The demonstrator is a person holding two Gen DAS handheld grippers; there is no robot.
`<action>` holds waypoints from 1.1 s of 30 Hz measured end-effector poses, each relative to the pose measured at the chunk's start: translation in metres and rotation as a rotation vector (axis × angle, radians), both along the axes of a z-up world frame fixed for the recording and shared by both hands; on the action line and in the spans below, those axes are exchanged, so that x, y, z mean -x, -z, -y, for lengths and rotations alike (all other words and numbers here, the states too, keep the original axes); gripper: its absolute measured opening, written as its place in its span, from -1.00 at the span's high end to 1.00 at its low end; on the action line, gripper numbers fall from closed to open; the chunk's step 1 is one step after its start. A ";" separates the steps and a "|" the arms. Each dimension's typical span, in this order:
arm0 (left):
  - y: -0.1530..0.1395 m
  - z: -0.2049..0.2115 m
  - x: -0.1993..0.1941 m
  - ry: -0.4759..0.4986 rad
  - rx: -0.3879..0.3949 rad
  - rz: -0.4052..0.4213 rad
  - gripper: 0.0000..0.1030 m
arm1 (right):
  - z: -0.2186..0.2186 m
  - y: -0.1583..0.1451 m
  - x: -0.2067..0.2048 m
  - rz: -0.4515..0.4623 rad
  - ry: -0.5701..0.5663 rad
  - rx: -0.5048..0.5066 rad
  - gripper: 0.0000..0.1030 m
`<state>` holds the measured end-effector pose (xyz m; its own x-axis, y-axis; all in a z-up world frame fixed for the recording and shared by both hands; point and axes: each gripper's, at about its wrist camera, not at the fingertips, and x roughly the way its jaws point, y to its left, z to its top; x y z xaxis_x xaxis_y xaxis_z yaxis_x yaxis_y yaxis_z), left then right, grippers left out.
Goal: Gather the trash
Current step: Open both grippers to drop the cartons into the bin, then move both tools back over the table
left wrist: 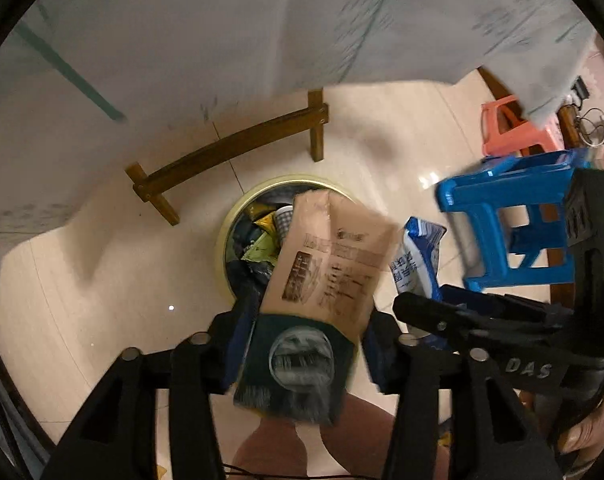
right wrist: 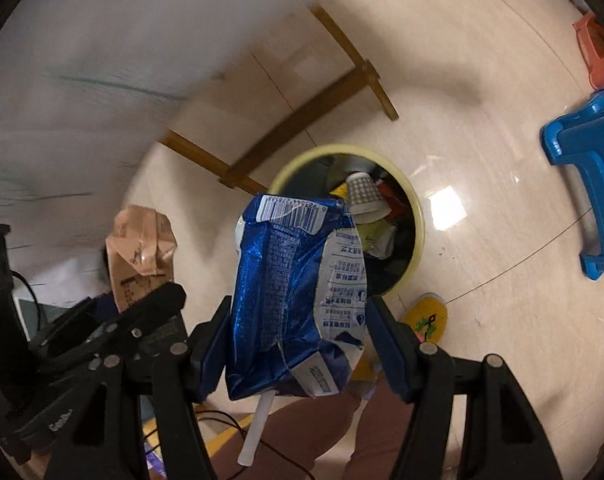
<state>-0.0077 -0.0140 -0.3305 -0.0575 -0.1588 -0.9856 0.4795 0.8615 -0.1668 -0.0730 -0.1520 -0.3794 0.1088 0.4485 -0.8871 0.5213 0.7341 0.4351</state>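
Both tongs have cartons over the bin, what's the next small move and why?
Probably open the left tongs fully to drop the brown carton: it hangs right above the yellow-rimmed bin. The right tongs, with the blue carton, look short of the bin's mouth.

Tan carton (left wrist: 325, 256): brown print, dark green base. Blue carton (right wrist: 290, 292): metallic blue, white panel, barcode. Bin (right wrist: 415, 216): pale yellow rim. Paper cup (right wrist: 361, 196): white, grey check. Stools: blue (left wrist: 505, 216), coral pink (left wrist: 509, 128). Floor (left wrist: 102, 300): cream tile. Slipper (right wrist: 427, 316): yellow.
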 end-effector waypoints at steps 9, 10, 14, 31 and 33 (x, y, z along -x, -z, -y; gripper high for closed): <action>0.062 -0.024 -0.008 -0.020 -0.038 0.043 -0.82 | -0.011 0.075 -0.006 -0.041 0.007 0.029 -0.27; 0.064 -0.027 -0.008 -0.029 -0.040 0.051 -0.82 | -0.012 0.078 -0.007 -0.040 0.004 0.027 -0.27; 0.066 -0.038 -0.012 -0.065 -0.053 0.075 -0.88 | -0.017 0.082 -0.015 -0.025 -0.002 0.034 -0.29; -0.001 -0.051 0.000 -0.094 -0.033 0.149 -0.89 | -0.017 0.017 -0.009 0.080 0.024 0.124 -0.65; -0.020 -0.052 0.003 -0.099 -0.028 0.154 -0.89 | -0.016 0.001 -0.005 0.091 0.030 0.132 -0.65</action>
<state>-0.0108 0.0382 -0.3109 0.1094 -0.1287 -0.9856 0.4106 0.9089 -0.0731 -0.0684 -0.1360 -0.3807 0.2031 0.3239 -0.9241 0.5068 0.7727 0.3822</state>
